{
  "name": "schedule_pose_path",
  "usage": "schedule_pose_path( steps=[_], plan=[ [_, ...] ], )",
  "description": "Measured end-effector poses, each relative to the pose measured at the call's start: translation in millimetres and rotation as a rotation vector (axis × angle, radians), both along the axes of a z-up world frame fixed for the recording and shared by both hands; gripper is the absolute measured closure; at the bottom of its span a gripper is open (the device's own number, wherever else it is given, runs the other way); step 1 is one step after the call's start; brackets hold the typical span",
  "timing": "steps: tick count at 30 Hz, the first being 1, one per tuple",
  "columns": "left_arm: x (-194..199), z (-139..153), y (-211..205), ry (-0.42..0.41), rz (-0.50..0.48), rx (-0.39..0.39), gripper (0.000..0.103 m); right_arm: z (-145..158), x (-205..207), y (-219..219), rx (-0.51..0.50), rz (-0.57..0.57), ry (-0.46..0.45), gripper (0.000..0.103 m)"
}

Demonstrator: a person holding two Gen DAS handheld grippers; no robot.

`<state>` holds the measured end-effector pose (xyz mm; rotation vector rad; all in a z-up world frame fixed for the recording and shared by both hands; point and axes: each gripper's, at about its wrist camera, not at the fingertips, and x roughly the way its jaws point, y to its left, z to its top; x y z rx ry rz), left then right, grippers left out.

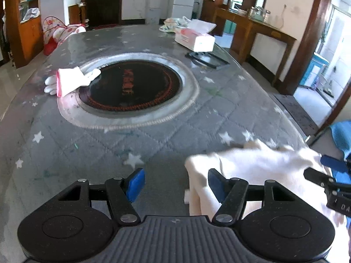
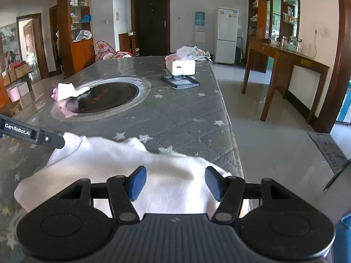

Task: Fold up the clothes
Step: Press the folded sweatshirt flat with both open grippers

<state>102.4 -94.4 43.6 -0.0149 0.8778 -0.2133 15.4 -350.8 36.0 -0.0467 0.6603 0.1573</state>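
White cloth garment (image 2: 105, 166) lies rumpled at the near right corner of the table (image 1: 87, 144), close to its near and right edges. Blurred in both views; what kind of garment it is cannot be told.

Left gripper (image 1: 176, 183): jaws apart, nothing clamped. Its left pad sits over bare quilted cover; its right pad overlaps the garment's left edge. Contact there cannot be told.

Right gripper (image 2: 174, 183): jaws apart, not pinching. The cloth spreads beneath and between both blue pads. Touching or hovering cannot be told.

In the right wrist view, the left tool's dark finger reaches the garment's far left corner. In the left wrist view, the right tool shows at the garment's right side.

Table cover grey, quilted, white stars.

Mid-table: round black hotplate (image 1: 131, 87) in a metal ring. On the ring's left rim, a small folded white and pink item (image 1: 68, 82).

Further right: flat dark tray (image 2: 179, 81). Beyond it, a white tissue pack (image 2: 183, 65), then a heap of pale cloth and bags (image 2: 193, 52) at the far edge.
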Motion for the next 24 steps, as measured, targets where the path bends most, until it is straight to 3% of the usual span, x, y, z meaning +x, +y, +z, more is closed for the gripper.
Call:
schedule_pose_path(
  steps=[6, 12, 21, 24],
  plan=[
    [-4.5, -12.0, 5.0, 0.016, 0.013, 0.031, 0.035, -5.8, -18.4, -7.3, -0.001, -0.014, 0.018, 0.042],
    [-15.7, 2.6, 4.5, -0.02, 0.005, 0.015, 0.036, 0.4, -27.2, -18.0, 0.002, -0.036, 0.002, 0.042],
    [-49.4, 10.1, -2.8, -0.019, -0.082, -0.011, 0.035, -10.6, -14.9, -34.8, 0.055, -0.064, 0.051, 0.043],
    [-57.2, 7.5, -3.3, -0.01, -0.098, -0.004, 0.034, -3.4, -23.5, -34.0, 0.043, -0.058, 0.025, 0.043]
  ],
)
